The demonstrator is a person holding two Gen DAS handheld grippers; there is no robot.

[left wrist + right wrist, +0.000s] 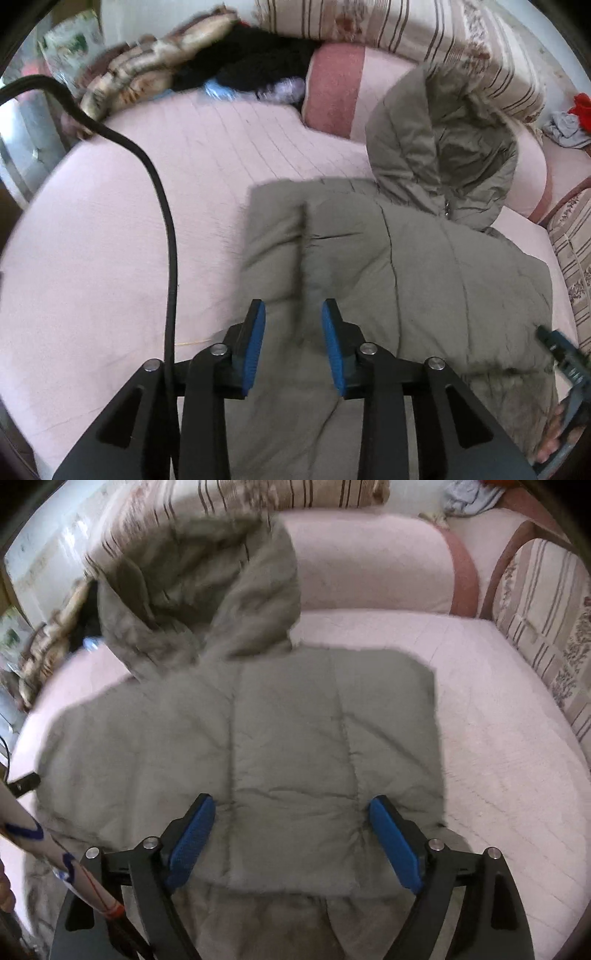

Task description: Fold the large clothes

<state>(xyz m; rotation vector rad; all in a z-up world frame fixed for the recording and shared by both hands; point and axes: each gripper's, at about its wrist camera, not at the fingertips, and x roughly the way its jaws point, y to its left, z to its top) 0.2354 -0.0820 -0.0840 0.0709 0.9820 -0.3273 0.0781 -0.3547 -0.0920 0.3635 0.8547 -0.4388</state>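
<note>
The olive padded jacket [258, 738] is laid flat on the pink bed [498, 738], hood [192, 590] uppermost. Left gripper [293, 343] and right gripper [291, 834] are held above it, jaws spread, nothing pinched. The hem is best seized at both corners and folded evenly.

We saw an olive-grey quilted hooded coat [295, 738] spread flat on the pink bed, its padded body folded into a rough rectangle, stitched panels running lengthwise, hood [443, 147] crumpled and propped against the pillow, fur-like trim [280, 912] at its near hem.
</note>
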